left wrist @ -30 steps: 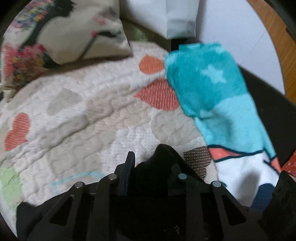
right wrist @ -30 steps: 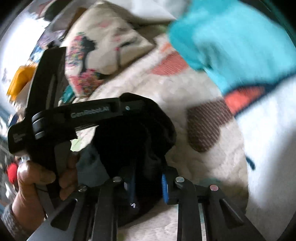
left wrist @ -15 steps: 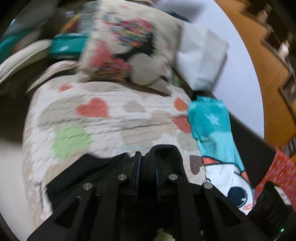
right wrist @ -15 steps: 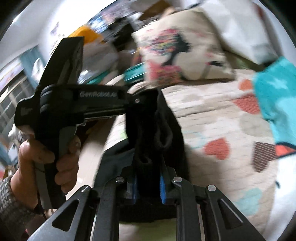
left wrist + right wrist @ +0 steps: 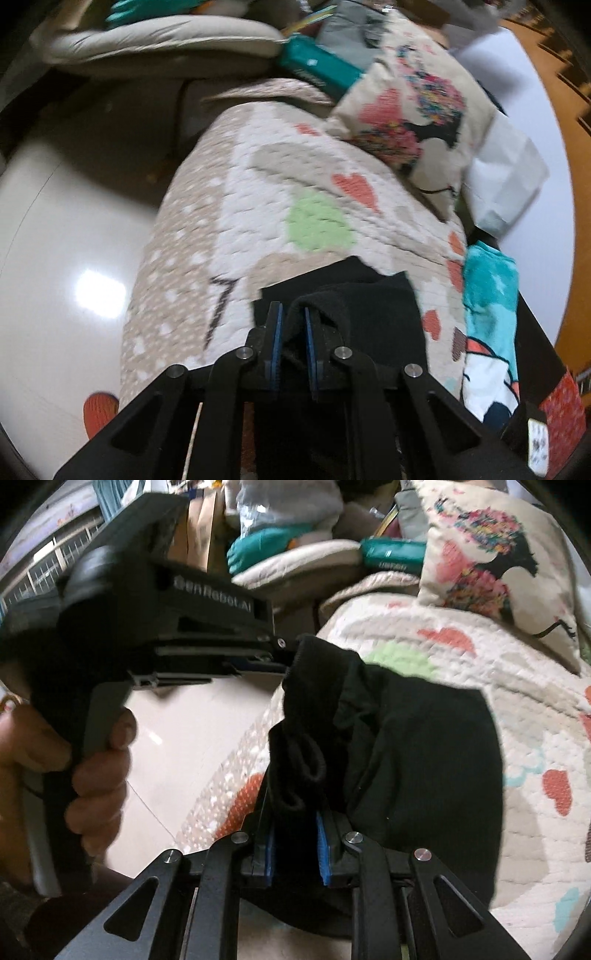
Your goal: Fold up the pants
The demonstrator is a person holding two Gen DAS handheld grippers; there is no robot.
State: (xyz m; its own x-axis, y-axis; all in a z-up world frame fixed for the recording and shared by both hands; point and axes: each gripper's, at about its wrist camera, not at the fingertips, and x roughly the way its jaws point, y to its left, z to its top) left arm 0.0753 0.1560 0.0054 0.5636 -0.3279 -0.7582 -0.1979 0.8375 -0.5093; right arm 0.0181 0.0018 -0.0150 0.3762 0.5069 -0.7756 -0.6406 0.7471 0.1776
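pants (image 5: 424, 746): matt black cloth, soft knit
quilt (image 5: 258, 177): stitched, bumpy cloth
floor (image 5: 55, 258): glossy smooth tile
left hand-held gripper (image 5: 291, 321): matt black plastic, metal pins

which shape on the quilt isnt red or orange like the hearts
The light green blob in the middle of the quilt, just beyond the black pants. The hearts around it, like the one right above, are coral.

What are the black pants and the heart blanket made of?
Pants: probably soft knit cloth, matte; they bunch in limp folds, and the edge looks like ribbed elastic. Blanket: probably quilted cotton, matte; stitch lines make little puffy bumps around the printed hearts.
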